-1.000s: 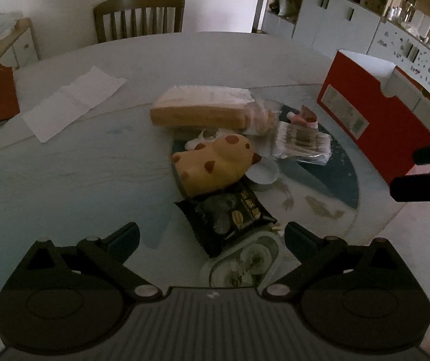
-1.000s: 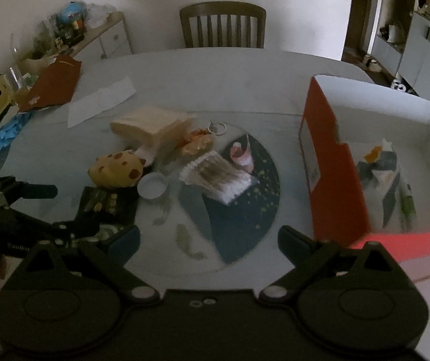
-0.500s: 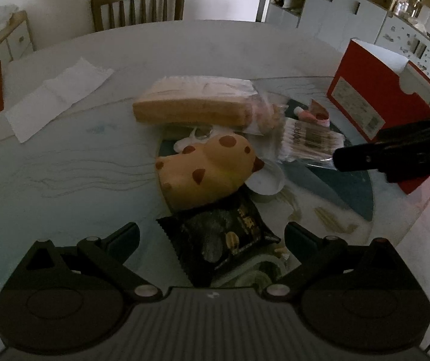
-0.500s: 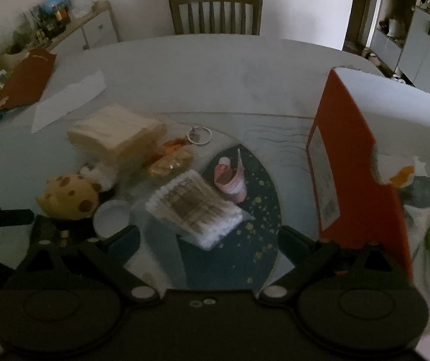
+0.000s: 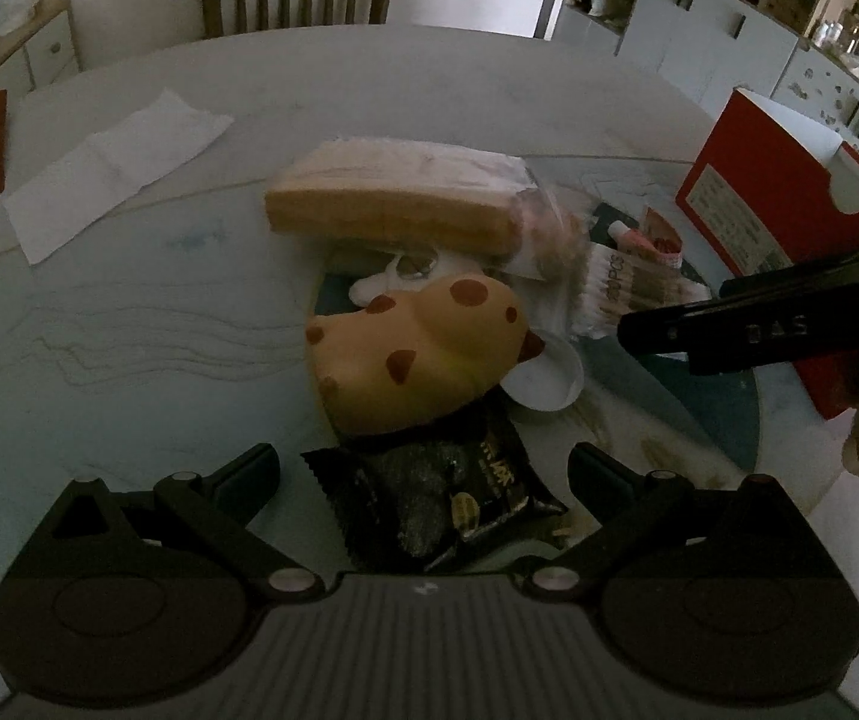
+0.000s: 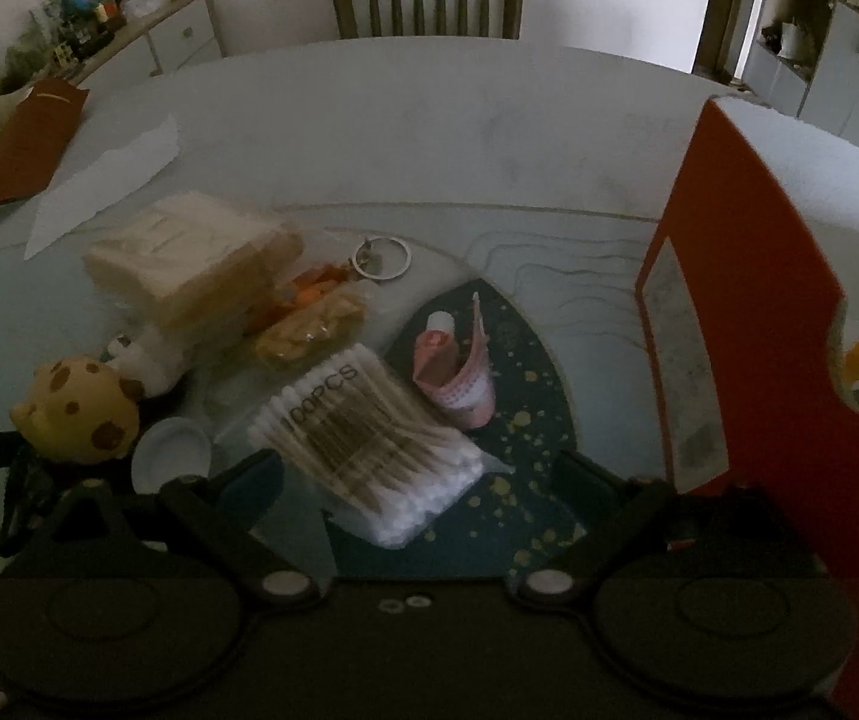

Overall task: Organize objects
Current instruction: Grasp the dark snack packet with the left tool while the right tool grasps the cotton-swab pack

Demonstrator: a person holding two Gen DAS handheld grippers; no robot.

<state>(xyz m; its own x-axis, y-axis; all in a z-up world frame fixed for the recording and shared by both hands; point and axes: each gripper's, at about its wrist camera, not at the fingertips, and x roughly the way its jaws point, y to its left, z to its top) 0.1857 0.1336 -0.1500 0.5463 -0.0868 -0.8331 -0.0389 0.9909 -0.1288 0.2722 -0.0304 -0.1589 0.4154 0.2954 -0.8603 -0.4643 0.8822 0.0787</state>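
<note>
Left wrist view: the left gripper [image 5: 423, 471] gapes wide at bottom centre, empty, its fingers flanking a black snack packet [image 5: 438, 495]; beyond lies the spotted plush toy [image 5: 420, 360]. Right wrist view: the right gripper [image 6: 420, 474] is likewise spread and empty over the cotton swab pack [image 6: 363, 438], the red box [image 6: 753, 372] at right.

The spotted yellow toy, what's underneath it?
The toy lies partly on a black snack packet and overlaps a white lid. A white plush piece pokes out behind. How far these reach beneath it is hidden.
</note>
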